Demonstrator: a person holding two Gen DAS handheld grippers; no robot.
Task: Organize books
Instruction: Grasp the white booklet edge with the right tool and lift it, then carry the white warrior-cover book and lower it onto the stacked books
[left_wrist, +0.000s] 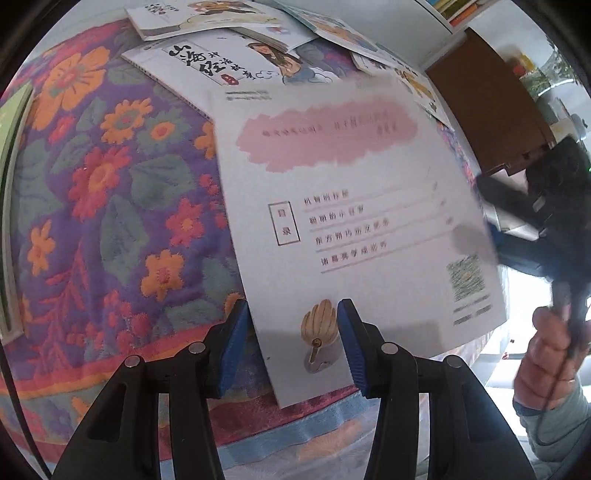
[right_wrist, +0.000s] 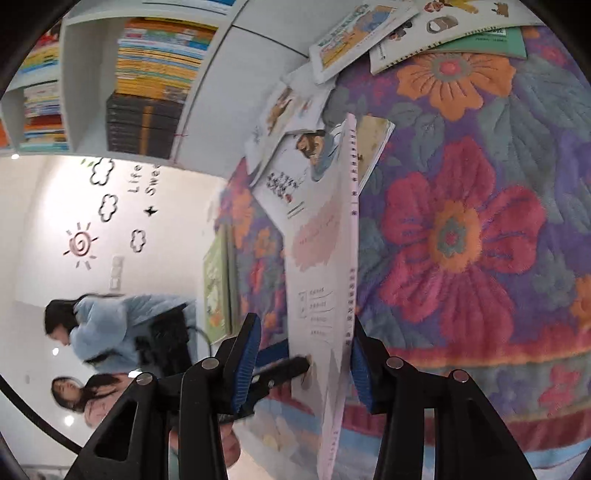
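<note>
book: white booklet (left_wrist: 354, 221) lifted off blanket (left_wrist: 110, 192), long axis away from my fingers
left gripper (left_wrist: 291, 347): half-open, straddling its near edge; contact unclear
right gripper (right_wrist: 304, 363): half-open, spine edge between, contact unclear

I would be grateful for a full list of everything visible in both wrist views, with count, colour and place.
pale book: one, white with a pink patch, back cover up, lifted above the blanket, between both grippers' fingers
scattered books: several, mostly white illustrated covers, overlapping at the blanket's far side
green book: one, at the blanket's edge
blanket: one, purple with orange and red flowers
bookshelf: white, packed with orange, black and mixed books
wall stickers: sun, clouds, lettering on a white wall
bystanders: two, beside that wall
left gripper: black, blue pads, around the book's near edge
right gripper: same colours, astride the book's spine edge
</note>
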